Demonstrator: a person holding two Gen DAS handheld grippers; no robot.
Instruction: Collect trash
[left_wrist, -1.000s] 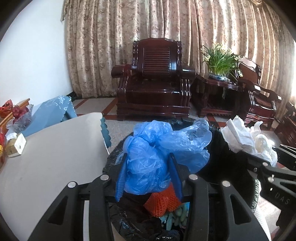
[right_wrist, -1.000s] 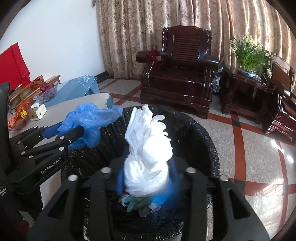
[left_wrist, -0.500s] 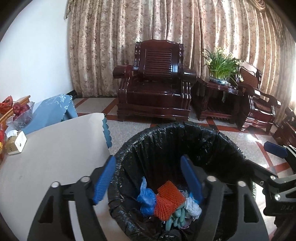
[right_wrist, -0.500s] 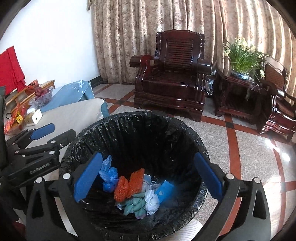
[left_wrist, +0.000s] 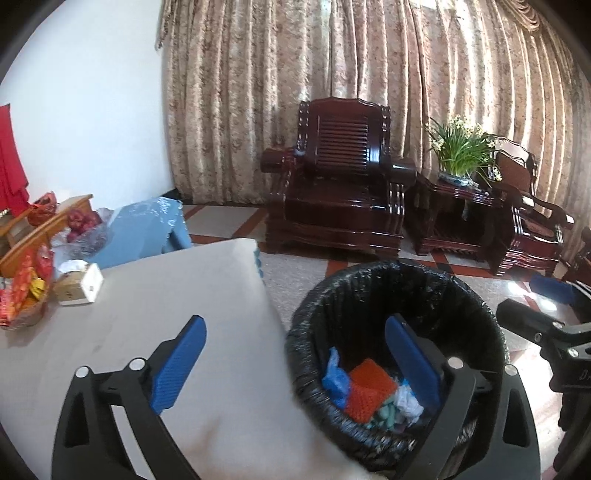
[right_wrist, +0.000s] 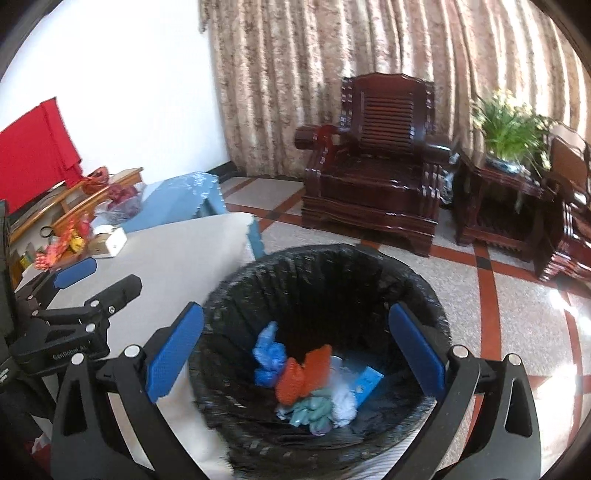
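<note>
Now both tools hang over the black-lined trash bin, which stands on the floor just beside the white tabletop. Left hand-held gripper: its jaws are opening, already spread wide, with nothing between the blue pads. Right hand-held gripper: jaws spread wide, nothing held. At the bin's bottom lie a blue plastic bag, 2 orange foam nets, a white crumpled wad and some pale green scraps.
</note>
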